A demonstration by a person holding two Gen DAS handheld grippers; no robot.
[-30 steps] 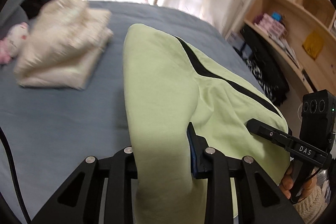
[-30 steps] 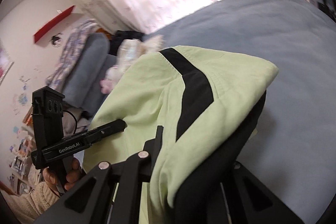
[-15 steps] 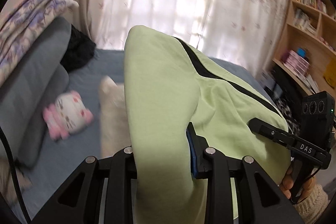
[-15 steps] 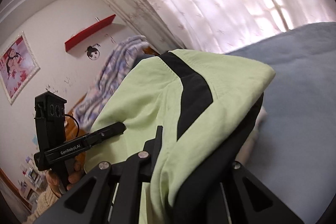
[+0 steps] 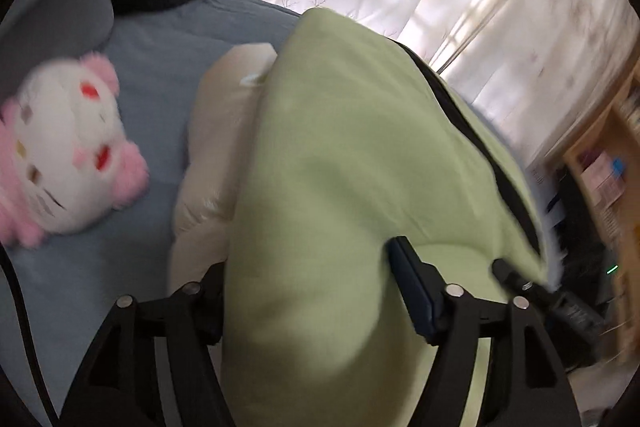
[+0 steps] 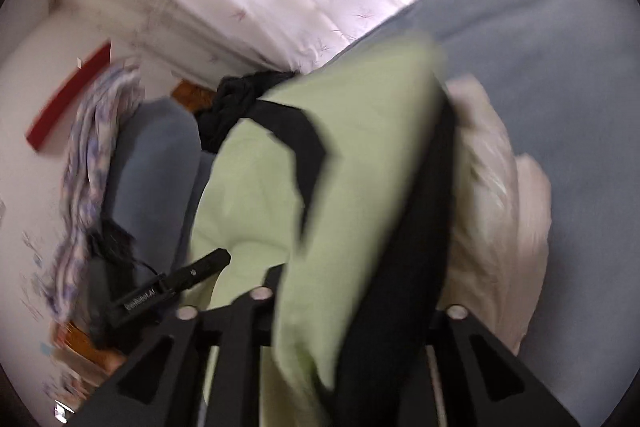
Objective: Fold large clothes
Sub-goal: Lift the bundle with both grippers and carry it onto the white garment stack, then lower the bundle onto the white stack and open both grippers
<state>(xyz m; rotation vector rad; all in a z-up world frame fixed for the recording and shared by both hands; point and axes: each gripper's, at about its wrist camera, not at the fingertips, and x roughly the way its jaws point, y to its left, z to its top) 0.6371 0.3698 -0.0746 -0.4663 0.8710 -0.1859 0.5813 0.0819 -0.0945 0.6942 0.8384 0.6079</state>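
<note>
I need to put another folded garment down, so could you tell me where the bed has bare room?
Bare blue bed lies right of the cream stack. A narrow strip runs between that stack and the plush toy. The green garment crowds the middle.

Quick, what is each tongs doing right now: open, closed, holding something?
Left tongs: opening, green garment between the jaws.
Right tongs: opening, same garment between the jaws.

Backlit, motion-blurred (fisheye-warped edges)
</note>
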